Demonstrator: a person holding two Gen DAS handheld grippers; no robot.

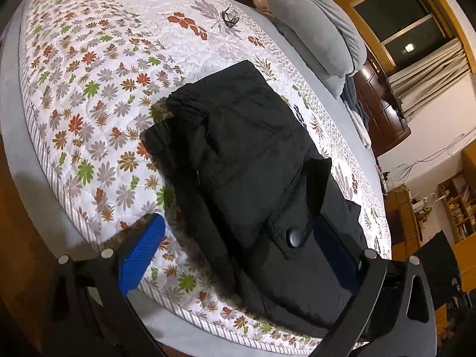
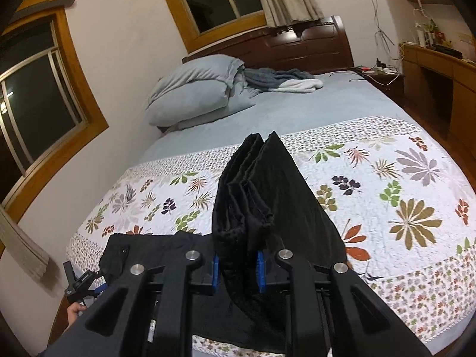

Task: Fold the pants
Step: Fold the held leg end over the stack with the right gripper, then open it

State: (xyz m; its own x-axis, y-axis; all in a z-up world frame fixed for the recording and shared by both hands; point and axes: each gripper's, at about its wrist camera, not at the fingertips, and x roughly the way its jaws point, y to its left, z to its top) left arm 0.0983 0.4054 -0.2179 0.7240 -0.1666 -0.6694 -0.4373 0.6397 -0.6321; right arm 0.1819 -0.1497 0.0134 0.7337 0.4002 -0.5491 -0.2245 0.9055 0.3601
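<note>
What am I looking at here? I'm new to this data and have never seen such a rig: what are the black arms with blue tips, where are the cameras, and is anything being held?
There is no robot. A person holds a two-finger gripper in each hand, and a fisheye camera on each one looks forward along its fingers, which is why everything curves.

In the left wrist view, the left gripper is wide open, its blue pads spread either side of the black pants and gripping nothing. The pants lie partly folded on a floral quilt covering the bed, a buttoned pocket flap facing up.

In the right wrist view, the right gripper is shut on a bunched fold of the pants, lifting it above the quilt. At the bed's head are a grey folded duvet and a wooden headboard.
</note>
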